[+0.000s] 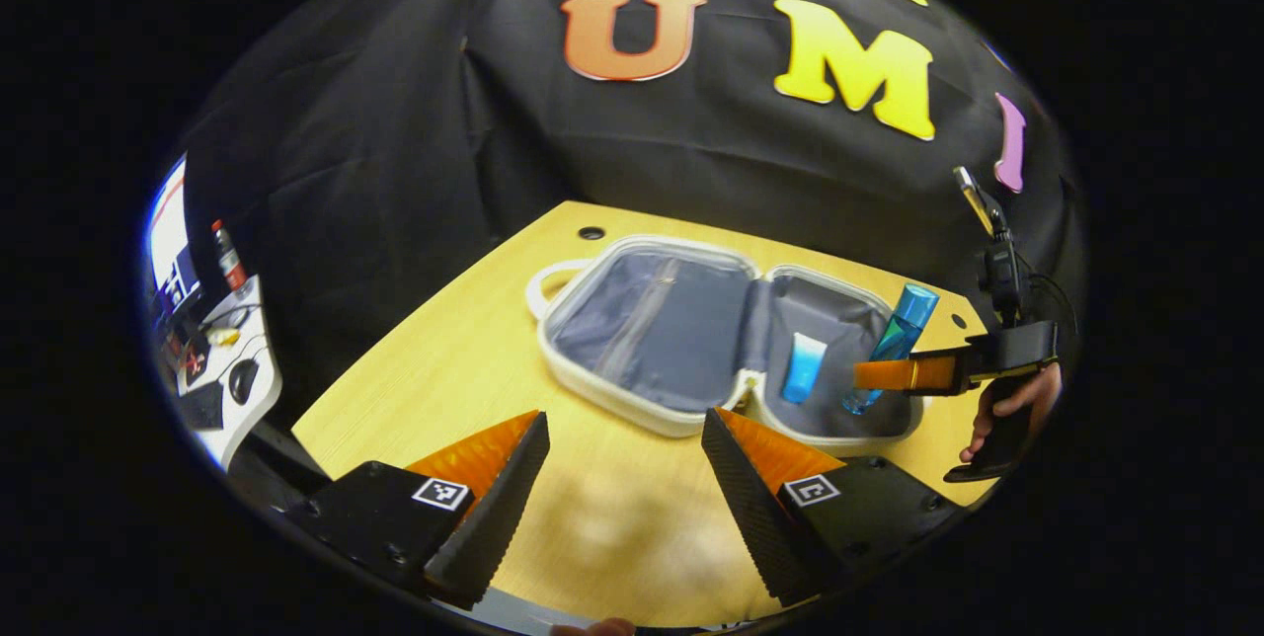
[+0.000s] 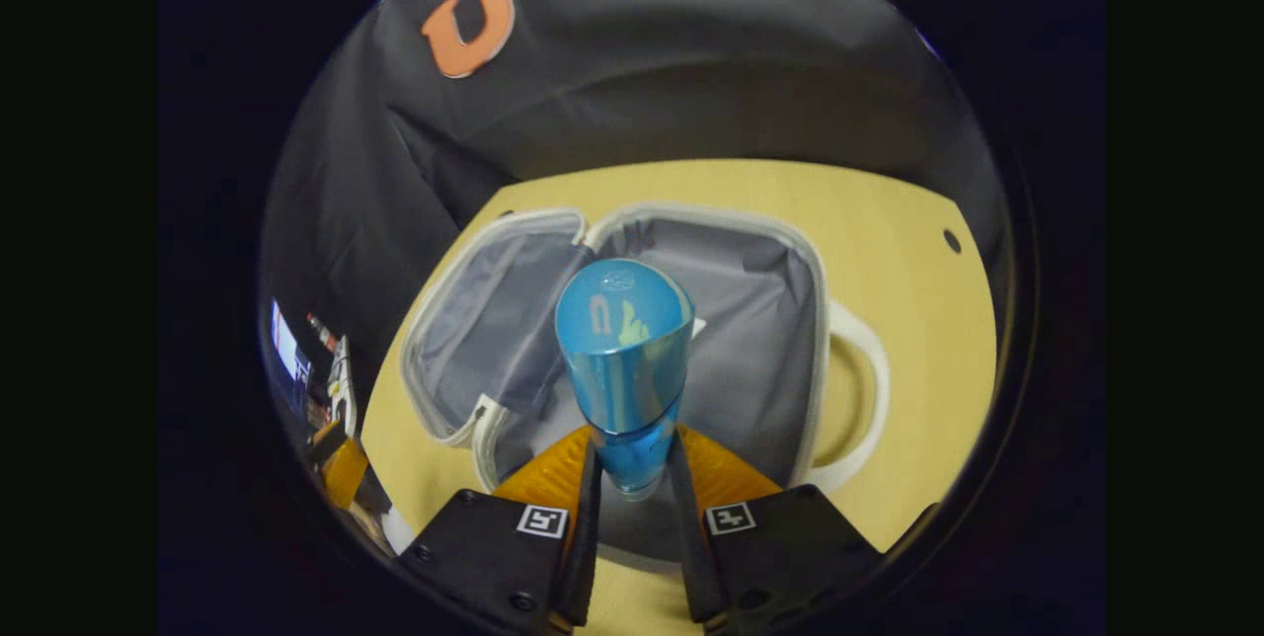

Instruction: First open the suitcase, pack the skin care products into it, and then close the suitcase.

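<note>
Left gripper view puts the wooden surface point(image 1: 415, 389) under a suitcase point(image 1: 652, 330) already lying open, so opening is done. One small blue tube point(image 1: 802, 367) rests inside. Right tongs point(image 2: 632, 478) pinch a blue bottle point(image 2: 624, 369) over the lining; left tongs point(image 1: 622, 478) hang spread, empty. Releasing it and closing remain.

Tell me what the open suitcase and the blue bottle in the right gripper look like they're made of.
Suitcase: the pale rim looks like smooth moulded plastic; the grey lining creases like fabric. Blue bottle: probably plastic, with a glossy cap that mirrors the wall and a see-through lower body between the right gripper fingers.
</note>
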Demonstrator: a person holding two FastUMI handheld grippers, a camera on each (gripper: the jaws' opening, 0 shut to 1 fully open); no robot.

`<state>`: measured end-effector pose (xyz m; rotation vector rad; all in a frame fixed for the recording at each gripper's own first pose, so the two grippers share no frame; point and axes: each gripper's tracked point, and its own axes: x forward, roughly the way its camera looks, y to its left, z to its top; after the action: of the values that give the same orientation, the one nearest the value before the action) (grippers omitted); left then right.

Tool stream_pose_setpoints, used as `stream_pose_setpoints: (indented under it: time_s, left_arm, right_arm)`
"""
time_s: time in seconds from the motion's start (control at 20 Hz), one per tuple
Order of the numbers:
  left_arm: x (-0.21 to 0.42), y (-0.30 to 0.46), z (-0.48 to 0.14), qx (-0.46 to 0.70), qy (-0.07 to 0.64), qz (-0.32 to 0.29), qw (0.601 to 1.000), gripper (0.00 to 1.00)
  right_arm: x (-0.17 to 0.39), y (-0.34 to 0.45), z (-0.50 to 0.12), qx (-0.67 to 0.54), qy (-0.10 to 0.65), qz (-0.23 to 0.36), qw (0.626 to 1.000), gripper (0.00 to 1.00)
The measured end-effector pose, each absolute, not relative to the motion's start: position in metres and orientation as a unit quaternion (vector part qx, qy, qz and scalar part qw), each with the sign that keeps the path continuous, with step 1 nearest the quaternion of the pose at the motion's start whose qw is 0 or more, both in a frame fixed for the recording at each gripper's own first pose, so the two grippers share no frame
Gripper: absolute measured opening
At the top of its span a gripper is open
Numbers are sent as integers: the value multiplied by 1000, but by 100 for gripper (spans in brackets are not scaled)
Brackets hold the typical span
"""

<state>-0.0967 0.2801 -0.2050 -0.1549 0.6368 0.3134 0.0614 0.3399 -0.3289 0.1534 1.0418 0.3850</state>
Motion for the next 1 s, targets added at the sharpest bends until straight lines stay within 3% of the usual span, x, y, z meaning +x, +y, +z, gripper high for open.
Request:
stream_pose_setpoints:
  time_s: [0.25,0.7,0.9,1.0]
  left_arm:
    - [-109,307,-193,-83,298,175,935,100]
    - [-89,305,-181,-86,285,157,942,100]
    - [-82,299,-179,-98,284,144,943,100]
    - [-78,299,-177,-101,282,139,944,100]
  right_arm:
    - [64,335,-358,66,521,142,839,34]
    - [83,330,-380,103,561,77,818,34]
    - [81,330,-383,78,578,71,809,31]
    - [81,331,-383,61,577,77,811,34]
